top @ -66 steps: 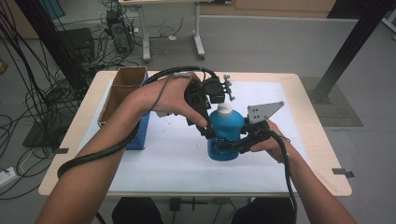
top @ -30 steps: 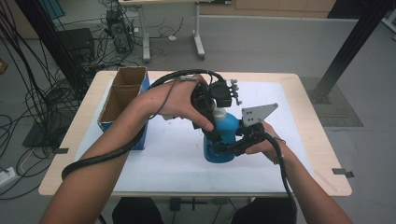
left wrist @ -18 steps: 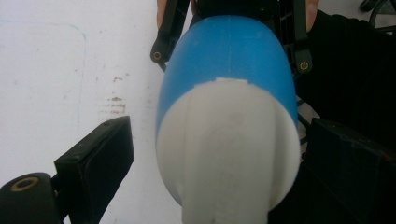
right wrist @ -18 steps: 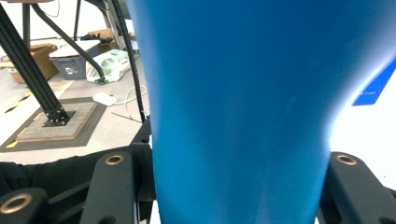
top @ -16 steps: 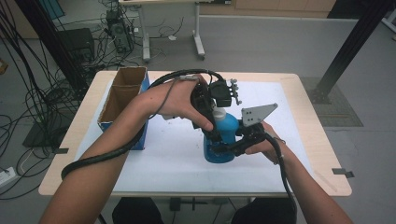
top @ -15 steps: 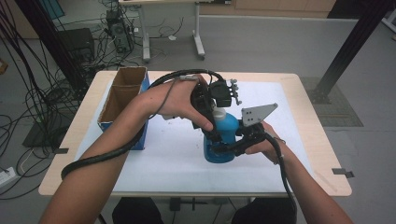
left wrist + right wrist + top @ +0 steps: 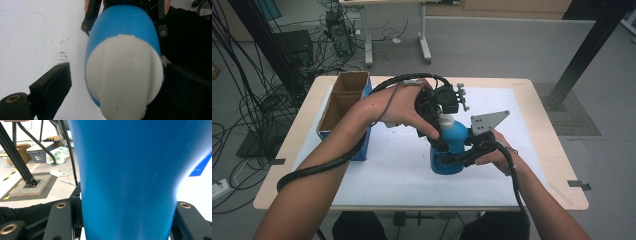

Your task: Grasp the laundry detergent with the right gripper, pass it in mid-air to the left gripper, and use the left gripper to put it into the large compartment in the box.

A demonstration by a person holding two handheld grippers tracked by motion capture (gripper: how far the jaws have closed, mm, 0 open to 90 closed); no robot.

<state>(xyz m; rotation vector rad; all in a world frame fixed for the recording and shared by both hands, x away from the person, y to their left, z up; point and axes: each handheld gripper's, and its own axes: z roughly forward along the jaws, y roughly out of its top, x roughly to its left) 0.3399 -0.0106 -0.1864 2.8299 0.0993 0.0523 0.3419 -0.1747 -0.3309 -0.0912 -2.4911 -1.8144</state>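
Upright on the white table mat, blue bottle clamped low by right gripper; white cap between left gripper jaws, parted, left pad clear

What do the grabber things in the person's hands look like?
Both are black. The left gripper trails a thick black cable looping round a bare forearm. The right gripper carries a grey three-cornered plate with small holes. Their fingers are flat black blocks with brass-coloured rivets.

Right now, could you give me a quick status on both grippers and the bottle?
Right gripper shut on blue bottle. Left gripper open, jaws straddling its white cap, left pad apart. Nothing in the way.
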